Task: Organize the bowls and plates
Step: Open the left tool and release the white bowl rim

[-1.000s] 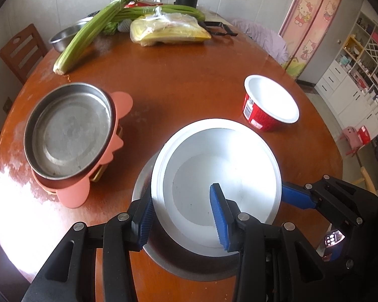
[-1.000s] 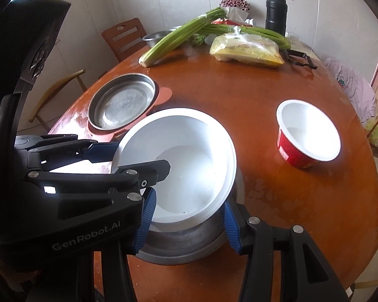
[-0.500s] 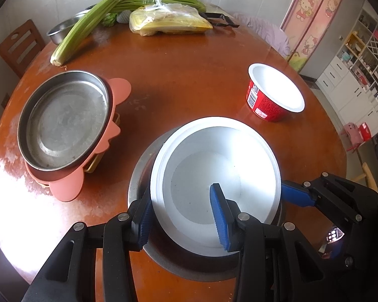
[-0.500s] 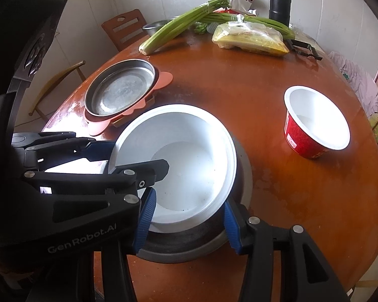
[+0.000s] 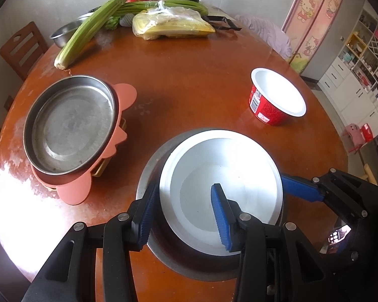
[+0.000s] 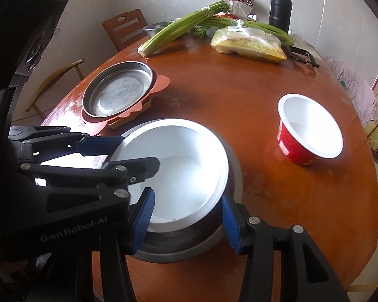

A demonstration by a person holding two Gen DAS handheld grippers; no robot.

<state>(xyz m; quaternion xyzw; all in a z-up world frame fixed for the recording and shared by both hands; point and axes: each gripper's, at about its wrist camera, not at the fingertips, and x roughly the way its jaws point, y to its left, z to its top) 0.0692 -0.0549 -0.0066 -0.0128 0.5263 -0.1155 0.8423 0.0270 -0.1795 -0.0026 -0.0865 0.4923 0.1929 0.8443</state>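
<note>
Two hand-held grippers [image 5: 184, 214] [image 6: 186, 216], two steel plates [image 5: 70, 125] [image 5: 148, 176]

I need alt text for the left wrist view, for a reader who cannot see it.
A white bowl sits inside a metal bowl on a round wooden table, with the left claw straddling its near rim and the right claw at its right edge. A metal plate lies to the left, a red cup behind to the right.

glossy wooden table [image 5: 189, 80], dull steel plate [image 5: 70, 125], matt white bowl [image 5: 239, 166]
</note>
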